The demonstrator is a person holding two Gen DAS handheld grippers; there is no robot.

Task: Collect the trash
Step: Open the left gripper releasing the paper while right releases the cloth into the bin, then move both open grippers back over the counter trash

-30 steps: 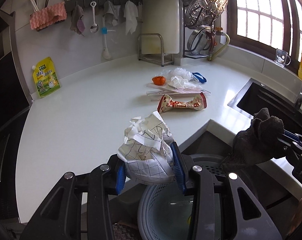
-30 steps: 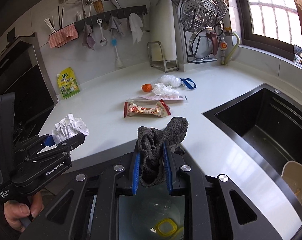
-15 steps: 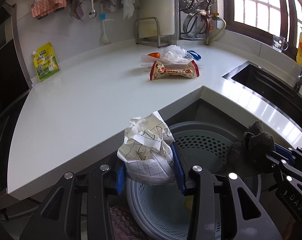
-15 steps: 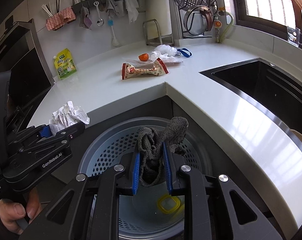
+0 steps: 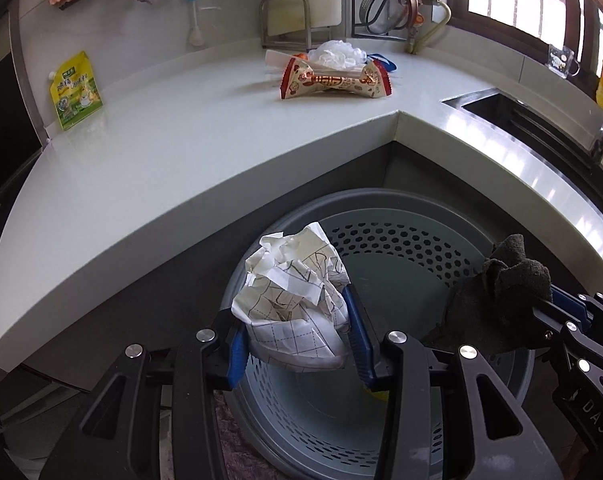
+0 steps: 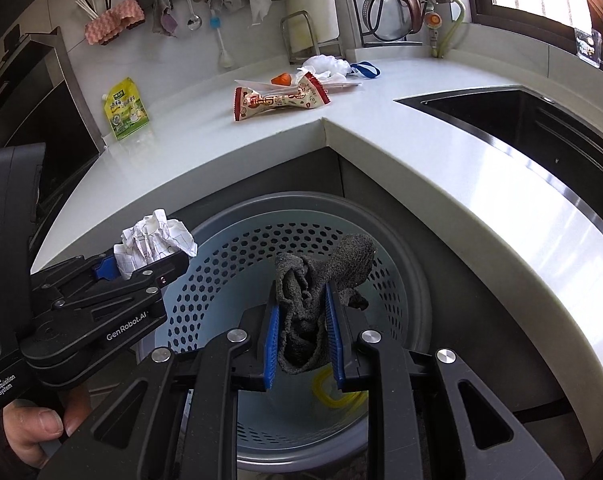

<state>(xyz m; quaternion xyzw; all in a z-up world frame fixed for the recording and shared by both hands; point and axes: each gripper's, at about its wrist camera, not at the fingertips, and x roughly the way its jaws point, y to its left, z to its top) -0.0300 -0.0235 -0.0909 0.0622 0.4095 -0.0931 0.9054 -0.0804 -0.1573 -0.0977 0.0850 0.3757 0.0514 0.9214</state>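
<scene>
The left gripper (image 5: 297,338) is clamped on a crumpled paper ball (image 5: 291,296), though its jaws have just been opening a little, and the paper is between the blue pads (image 5: 359,334) and touches both. The right gripper (image 6: 303,338) is closed tight on a dark grey rag (image 6: 317,284), which is squeezed between its blue pads and stands up above them. Both grippers are over the open mouth of a round waste basket (image 5: 385,242) with a grey rim and a pale blue wall full of small holes; it stands on the floor in the inner corner under the white counter (image 5: 161,148). At the bottom of the basket lies a yellow ring-shaped piece (image 6: 333,394), partly hidden behind the right gripper. In the right wrist view a hand (image 6: 33,428) holds the handle of the left gripper at the lower left. On the counter, well apart from the basket, lies a red and cream snack wrapper (image 5: 335,82), twisted in the middle, and just behind it are a white plastic bag (image 5: 335,54), a small orange thing (image 6: 281,79) and a blue loop (image 6: 365,69). A yellow-green pouch (image 5: 75,90) leans on the wall at the left, and a dark sink (image 6: 541,120) is set in the counter at the right. The paper is white with a printed grid and black pen lines; the rag looks rough and woolly.
</scene>
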